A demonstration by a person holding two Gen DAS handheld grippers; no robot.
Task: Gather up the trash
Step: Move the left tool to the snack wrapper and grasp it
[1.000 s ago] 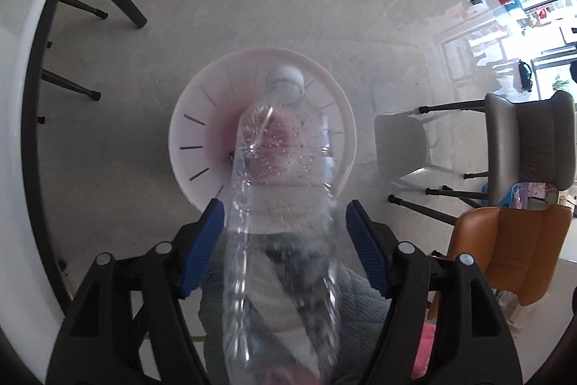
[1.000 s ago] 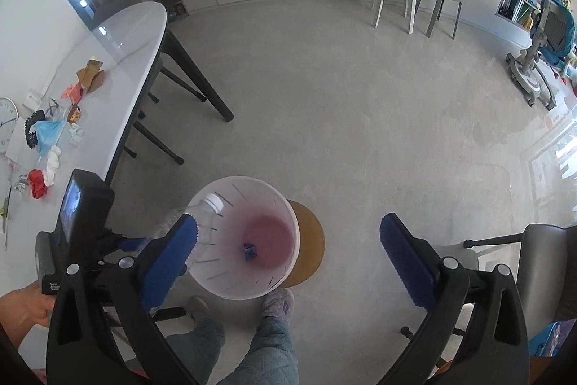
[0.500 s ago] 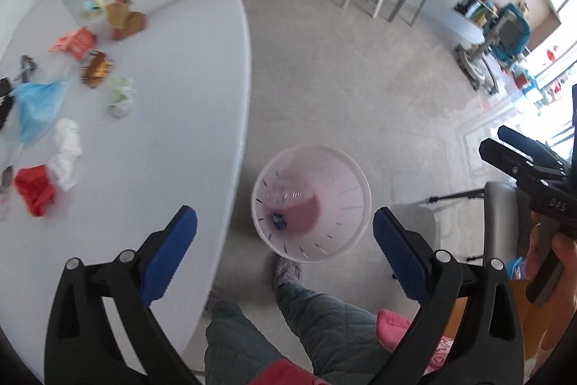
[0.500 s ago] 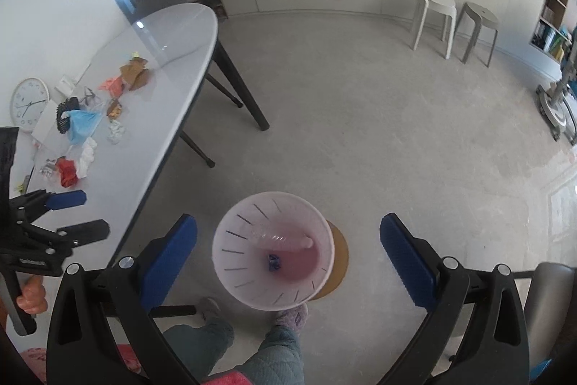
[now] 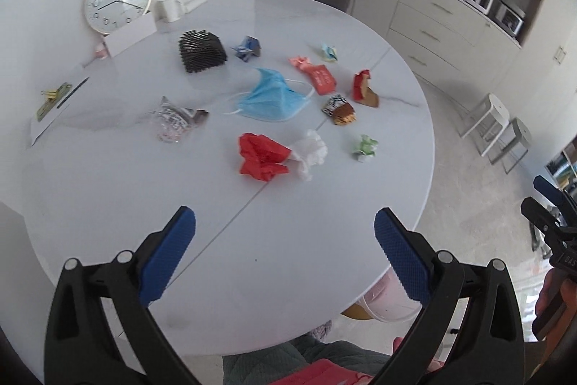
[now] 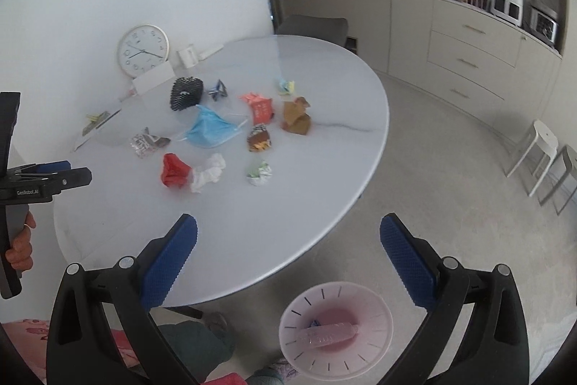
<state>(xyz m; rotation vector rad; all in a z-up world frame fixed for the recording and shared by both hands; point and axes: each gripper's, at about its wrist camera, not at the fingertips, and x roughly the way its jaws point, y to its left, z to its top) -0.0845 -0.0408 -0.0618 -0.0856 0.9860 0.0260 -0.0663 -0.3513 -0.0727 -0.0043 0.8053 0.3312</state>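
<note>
Trash litters the white table point(image 5: 108, 190): a red paper wad point(image 5: 261, 154) touching a white tissue point(image 5: 311, 152) lies nearest. Left gripper point(image 5: 285, 246) hovers above with jaws apart, empty; right gripper point(image 6: 288, 255) likewise. Descend straddling the red wad, close fully, then carry to the pink bin point(image 6: 375, 313).

"GenRobot.AI" was printed on the left gripper point(image 6: 43, 174) at the frame's left edge; "DAS" stood on the right gripper point(image 5: 557, 222) at right; the wall clock point(image 6: 143, 50) carried numerals 1–12.
</note>
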